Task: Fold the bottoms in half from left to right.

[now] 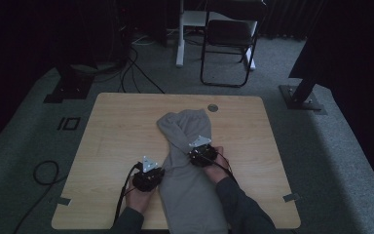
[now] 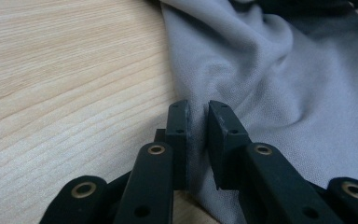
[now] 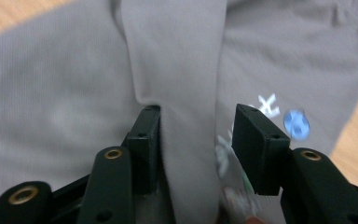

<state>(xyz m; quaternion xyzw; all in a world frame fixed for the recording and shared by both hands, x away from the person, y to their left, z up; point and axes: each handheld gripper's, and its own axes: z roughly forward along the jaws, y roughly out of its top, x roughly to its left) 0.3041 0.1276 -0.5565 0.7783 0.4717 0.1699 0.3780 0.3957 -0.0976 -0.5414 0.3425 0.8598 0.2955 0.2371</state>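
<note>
A grey hooded sweatshirt [image 1: 190, 195] lies down the middle of the wooden table [image 1: 117, 131], hood end toward the back and lower part over the front edge. My left gripper [image 1: 148, 178] sits at its left edge; in the left gripper view the left gripper [image 2: 198, 109] has its jaws nearly together, pinching the edge of the grey cloth [image 2: 270, 84]. My right gripper [image 1: 203, 155] rests on the garment's right side. In the right gripper view the right gripper [image 3: 198, 112] is open, astride a raised fold of the fabric [image 3: 182, 60], beside a blue and white print [image 3: 296, 125].
A round grommet [image 1: 213, 107] sits near the table's back edge. Behind the table stand a folding chair [image 1: 229, 39] and two dark stand bases [image 1: 68, 85] [image 1: 302, 95]. Cables [image 1: 46, 171] lie on the carpet at the left. Bare wood [image 2: 65, 70] flanks the sweatshirt.
</note>
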